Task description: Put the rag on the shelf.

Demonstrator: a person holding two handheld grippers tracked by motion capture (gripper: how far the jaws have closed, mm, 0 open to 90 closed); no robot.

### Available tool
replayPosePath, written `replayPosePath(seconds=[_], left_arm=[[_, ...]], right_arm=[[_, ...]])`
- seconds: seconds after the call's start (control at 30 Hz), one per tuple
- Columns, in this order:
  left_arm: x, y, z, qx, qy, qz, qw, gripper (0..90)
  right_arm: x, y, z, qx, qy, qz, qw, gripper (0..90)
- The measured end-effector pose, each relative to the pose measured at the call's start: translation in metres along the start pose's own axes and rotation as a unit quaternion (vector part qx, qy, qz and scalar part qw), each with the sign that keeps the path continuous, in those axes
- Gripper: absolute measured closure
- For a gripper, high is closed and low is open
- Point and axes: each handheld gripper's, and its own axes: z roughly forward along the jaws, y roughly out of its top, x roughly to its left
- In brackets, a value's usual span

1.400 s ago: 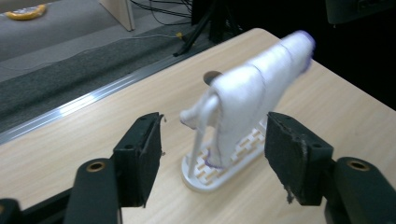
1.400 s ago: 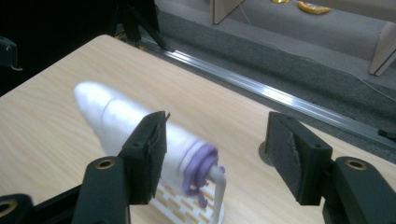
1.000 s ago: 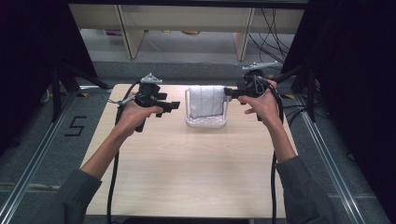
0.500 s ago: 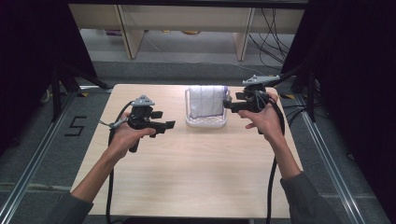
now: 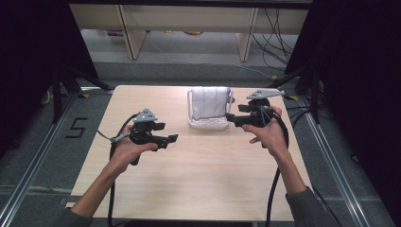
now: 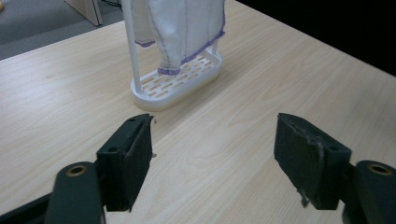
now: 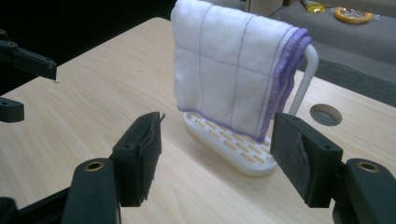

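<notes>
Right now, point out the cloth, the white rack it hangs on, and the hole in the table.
cloth (image 7: 224, 88): right gripper view, middle of its hanging front face.
white rack (image 7: 229, 151): right gripper view, slotted base tray below the cloth.
hole in the table (image 7: 325, 114): right gripper view, centre of the round opening beside the rack.

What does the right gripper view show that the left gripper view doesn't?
Right gripper view alone: a round hole in the tabletop behind the rack, the white rail's curved end, and the left gripper's black jaws farther off. Left gripper view alone: the cloth's other face, with a drooping corner. Both: the white cloth with purple edging draped over the white slotted plastic rack on the light wooden table, seen past each view's own open, empty jaws.
</notes>
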Motion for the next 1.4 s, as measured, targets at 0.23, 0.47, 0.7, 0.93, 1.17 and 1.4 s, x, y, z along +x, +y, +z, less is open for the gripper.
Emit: replayPosePath(seconds=[0.23,0.47,0.7,0.93,1.17,1.4], left_arm=[[-0.008,-0.006,0.000,-0.005,-0.007,0.006,0.9999,27.0],[-0.014,-0.012,-0.001,-0.008,-0.018,0.006,0.9998,26.4],[-0.017,-0.022,0.000,-0.005,-0.028,0.010,0.9996,23.7],[-0.019,-0.030,0.001,-0.003,-0.023,0.011,0.9997,21.9],[-0.023,-0.043,0.001,0.001,-0.028,0.017,0.9995,21.2],[-0.022,-0.055,0.001,0.007,-0.028,0.014,0.9995,21.0]], right_arm=[[0.005,-0.009,0.000,0.004,0.006,-0.006,1.0000,34.5],[0.012,-0.019,0.003,0.004,0.015,-0.012,0.9998,34.5],[0.017,-0.028,0.002,0.003,0.027,-0.015,0.9995,34.4],[0.022,-0.034,0.003,0.003,0.043,-0.010,0.9990,32.5],[0.027,-0.045,0.007,0.012,0.056,-0.015,0.9982,26.4],[0.030,-0.056,0.011,0.023,0.066,-0.012,0.9974,25.7]])
